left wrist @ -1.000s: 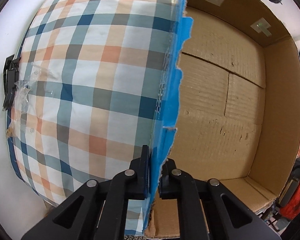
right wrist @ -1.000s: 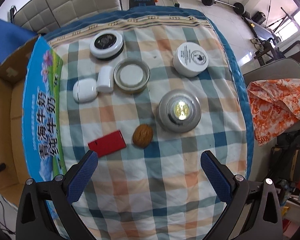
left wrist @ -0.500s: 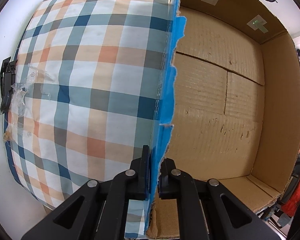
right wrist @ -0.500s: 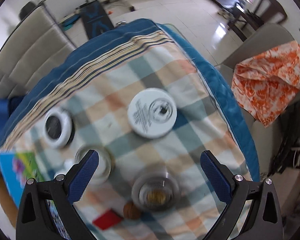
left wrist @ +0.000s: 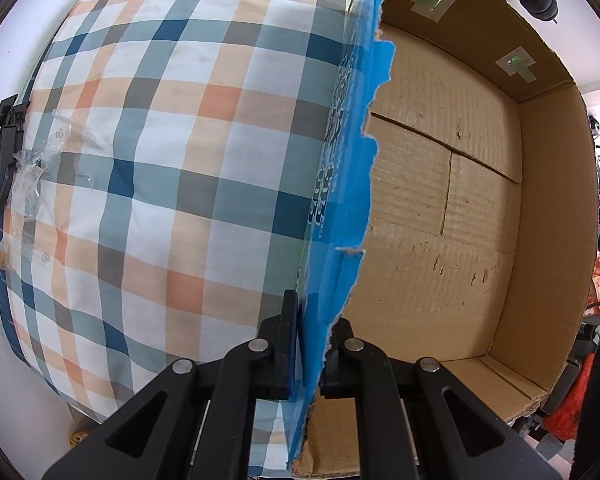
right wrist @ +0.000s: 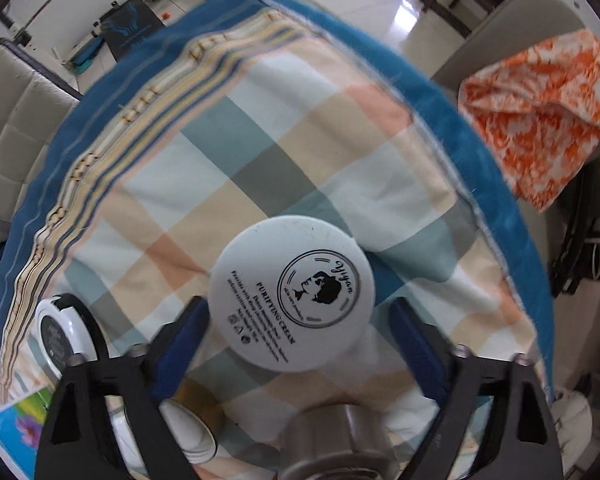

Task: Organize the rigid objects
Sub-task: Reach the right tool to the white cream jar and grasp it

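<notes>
In the left wrist view my left gripper (left wrist: 312,312) points down, shut on the torn blue printed wall (left wrist: 340,160) of a brown cardboard box (left wrist: 440,200) whose inside shows bare. In the right wrist view a white round cream jar (right wrist: 292,292) with black print lies on the checked tablecloth (right wrist: 300,140). My right gripper (right wrist: 298,312) hangs over it with the jar between its blue pads. The jaws are closing; the left pad is almost at the jar's rim and a small gap shows at the right pad.
A black-and-white round tin (right wrist: 62,332) sits left of the jar, a shallow glass dish (right wrist: 188,428) and a metal round lamp (right wrist: 336,440) nearer me. An orange patterned cloth (right wrist: 540,120) drapes a chair beyond the table's edge. Crumpled clear plastic (left wrist: 32,176) lies on the cloth.
My right gripper has swung across the table, rolled and dropped over the white cream jar, and its jaws have narrowed around it. The left gripper keeps its hold on the box wall.
</notes>
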### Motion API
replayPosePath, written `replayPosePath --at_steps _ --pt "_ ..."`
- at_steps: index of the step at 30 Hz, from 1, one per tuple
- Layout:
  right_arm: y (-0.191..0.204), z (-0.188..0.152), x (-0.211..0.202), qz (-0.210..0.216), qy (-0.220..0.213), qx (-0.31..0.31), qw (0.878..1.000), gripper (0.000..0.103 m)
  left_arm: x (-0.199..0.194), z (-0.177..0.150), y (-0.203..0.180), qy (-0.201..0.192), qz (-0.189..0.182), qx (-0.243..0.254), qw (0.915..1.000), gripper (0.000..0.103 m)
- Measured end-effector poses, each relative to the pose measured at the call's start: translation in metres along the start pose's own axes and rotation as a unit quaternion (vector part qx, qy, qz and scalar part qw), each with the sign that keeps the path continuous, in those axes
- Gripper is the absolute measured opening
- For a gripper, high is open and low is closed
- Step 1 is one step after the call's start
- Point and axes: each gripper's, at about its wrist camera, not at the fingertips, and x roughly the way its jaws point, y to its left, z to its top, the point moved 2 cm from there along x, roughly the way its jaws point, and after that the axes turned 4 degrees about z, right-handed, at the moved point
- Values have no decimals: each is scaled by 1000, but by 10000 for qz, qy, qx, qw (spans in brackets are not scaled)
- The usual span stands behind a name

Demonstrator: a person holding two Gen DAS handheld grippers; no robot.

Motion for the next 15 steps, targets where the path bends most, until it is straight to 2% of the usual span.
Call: replayPosePath --at_steps 1,4,10,15 --pt "-1 0 6 12 86 39 10000 75 0 0 0 -1 2 10 10000 6" --pt "-2 -1 11 122 101 107 9998 67 -1 0 -3 1 14 13 10000 6" --pt "8 -11 5 -2 37 -305 9995 66 -1 1 -5 0 18 29 10000 5" --pt "15 -36 -29 176 -242 -726 9969 63 -1 0 -9 -27 74 92 9999 5"
